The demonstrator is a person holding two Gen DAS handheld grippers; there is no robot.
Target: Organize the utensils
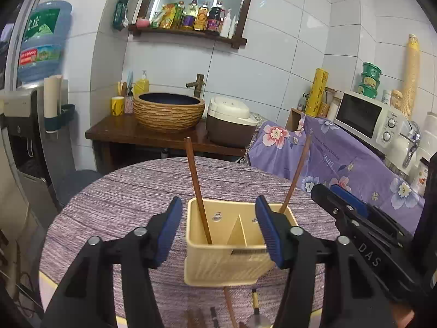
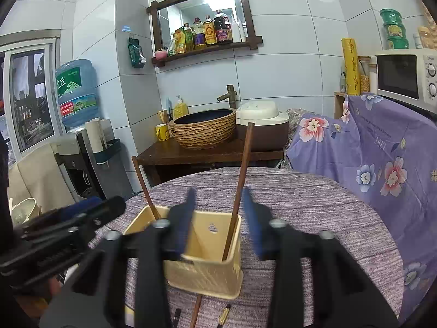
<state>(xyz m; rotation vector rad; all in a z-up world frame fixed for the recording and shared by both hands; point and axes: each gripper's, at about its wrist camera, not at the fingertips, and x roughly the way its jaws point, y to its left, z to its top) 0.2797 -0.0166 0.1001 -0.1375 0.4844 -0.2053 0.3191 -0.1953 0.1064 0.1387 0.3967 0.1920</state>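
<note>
A cream two-compartment utensil holder [image 1: 218,268] [image 2: 207,270] stands on the round purple-clothed table [image 1: 114,199] [image 2: 314,205]. One brown chopstick [image 1: 197,188] [image 2: 144,186] leans in its left compartment, another [image 1: 296,173] [image 2: 240,188] in its right. My left gripper [image 1: 220,227] is open and empty, its jaws either side of the holder. My right gripper [image 2: 220,218] is open and empty above the holder; it also shows in the left wrist view [image 1: 338,199]. Another chopstick [image 1: 229,307] [image 2: 196,311] and other utensil handles [image 1: 255,300] [image 2: 224,314] lie on the table in front of the holder.
Behind the table stand a wooden counter [image 1: 114,131] with a woven basin [image 1: 168,110] and a rice cooker [image 1: 230,120]. A floral purple cloth [image 2: 382,150] covers furniture at the right, under a microwave [image 1: 366,116]. A water dispenser [image 2: 79,142] stands left.
</note>
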